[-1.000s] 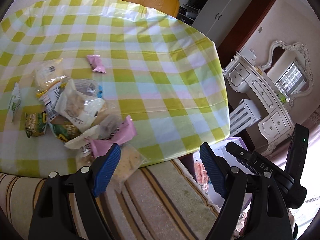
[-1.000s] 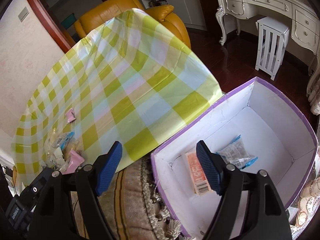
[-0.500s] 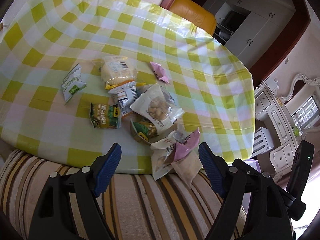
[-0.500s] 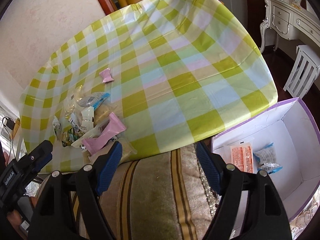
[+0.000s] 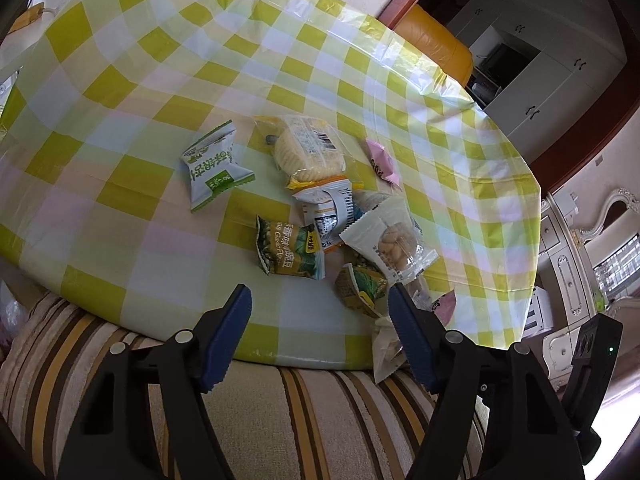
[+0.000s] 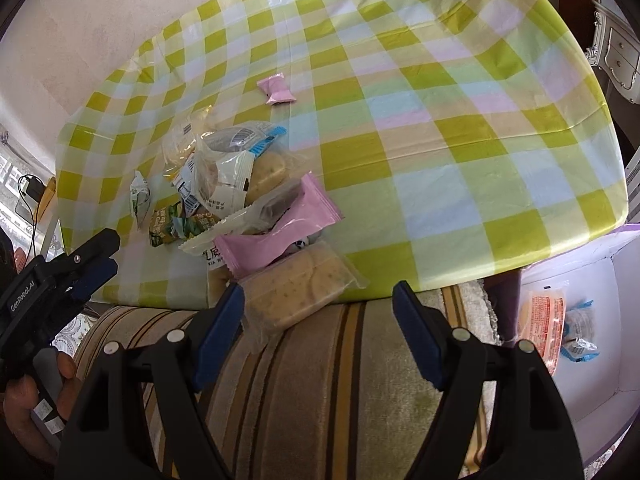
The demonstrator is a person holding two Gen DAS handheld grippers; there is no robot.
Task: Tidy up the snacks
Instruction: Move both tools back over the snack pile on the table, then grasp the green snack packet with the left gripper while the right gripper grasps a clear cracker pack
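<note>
The snacks lie in a loose heap near the front edge of my desk point(image 5: 132, 128), which wears a yellow-green and white checked plastic cloth. In the left wrist view I pick out a dark green pea packet point(image 5: 290, 252), a white and green packet point(image 5: 214, 164) set a little apart to its left, a clear bag of pale crackers point(image 5: 308, 150), a white pouch of round biscuits point(image 5: 394, 242) and a small pink sachet point(image 5: 382, 160) just behind the heap. From the right wrist view a long pink wrapper point(image 6: 280, 228) lies over the pile, and a clear pack of speckled biscuits point(image 6: 296, 292) hangs out past the desk's edge.

My left gripper point(image 5: 320, 320) hovers above the near rim; its jaws have just been closing but stand apart with nothing between them. My right gripper point(image 6: 318, 320) has its jaws wide apart and empty, the biscuit pack just beside its left pad.

Below the edge runs a striped brown and cream sofa cushion point(image 6: 320, 380). To the right sits a white box with purple trim point(image 6: 592, 384), holding an orange-printed packet point(image 6: 542, 328) and a blue-edged clear one point(image 6: 578, 332). Beyond the desk I see an orange armchair point(image 5: 436, 40), white cupboards point(image 5: 540, 72) and an ornate white dresser point(image 5: 560, 248). A hand point(image 6: 40, 392) grips the left tool's handle.
</note>
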